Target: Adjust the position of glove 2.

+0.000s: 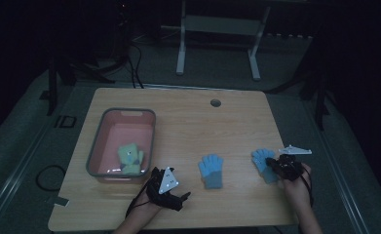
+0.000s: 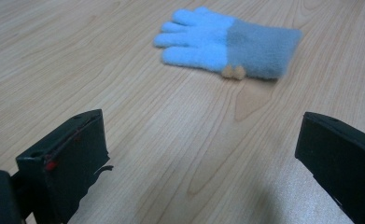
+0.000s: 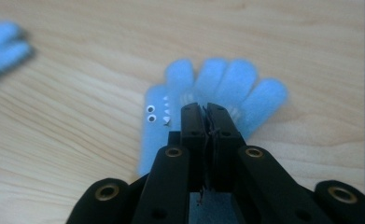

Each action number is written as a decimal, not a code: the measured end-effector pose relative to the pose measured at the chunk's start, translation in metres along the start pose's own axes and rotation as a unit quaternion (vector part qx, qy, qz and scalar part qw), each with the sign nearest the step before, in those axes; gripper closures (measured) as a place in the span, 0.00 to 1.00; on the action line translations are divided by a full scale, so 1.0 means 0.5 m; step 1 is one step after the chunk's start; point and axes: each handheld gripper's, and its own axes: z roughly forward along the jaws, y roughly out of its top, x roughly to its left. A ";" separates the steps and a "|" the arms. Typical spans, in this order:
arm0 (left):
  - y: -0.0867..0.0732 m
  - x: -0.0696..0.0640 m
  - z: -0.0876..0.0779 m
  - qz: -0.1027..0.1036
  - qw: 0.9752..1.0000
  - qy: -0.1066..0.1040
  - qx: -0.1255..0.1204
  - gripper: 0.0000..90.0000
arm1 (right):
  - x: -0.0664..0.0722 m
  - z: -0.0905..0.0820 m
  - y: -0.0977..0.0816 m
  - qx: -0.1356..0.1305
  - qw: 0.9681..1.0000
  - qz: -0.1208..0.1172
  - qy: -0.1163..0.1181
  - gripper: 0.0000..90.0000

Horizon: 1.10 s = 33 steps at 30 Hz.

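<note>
Right gripper (image 1: 272, 164) low on the table (image 1: 202, 126), near the right edge. Black jaws pressed tight together (image 3: 207, 110), tips down on the palm of the eyed glove (image 3: 227, 79). Seem to pinch a bit of its blue fluff, though hard to see for sure from so close. Glove (image 1: 261, 158) lying flat, fingers spread and pointing away from the person, two tiny eyes on one side.

Left gripper (image 1: 172, 182) near the front edge, just by the corner of the bin (image 1: 95, 141). Jaws spread wide (image 2: 199, 140), only bare wood between them. Holding nothing.

Plain glove (image 1: 211, 170) flat in the middle, between the two grippers and well apart from both. Seen from the left gripper (image 2: 227, 42): light blue fingers, greyer cuff.

Green glove (image 1: 130, 157) down in the pink bin, at the near end.
</note>
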 end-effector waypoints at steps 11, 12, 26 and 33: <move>0.000 0.000 -0.001 0.003 1.000 -0.004 -0.006 0.03 | 0.100 -0.056 0.049 -0.035 0.998 0.037 -0.025 0.97; 0.000 0.000 -0.001 0.003 1.000 -0.005 -0.006 0.03 | 0.109 -0.055 0.048 -0.034 0.998 0.043 -0.023 0.97; 0.001 0.000 -0.002 0.005 1.000 -0.005 -0.005 0.03 | 0.185 0.001 0.007 -0.030 0.993 0.111 -0.031 0.96; 0.001 -0.001 -0.002 0.005 1.000 -0.006 -0.005 0.03 | 0.185 0.035 -0.020 -0.011 0.991 0.113 -0.064 0.94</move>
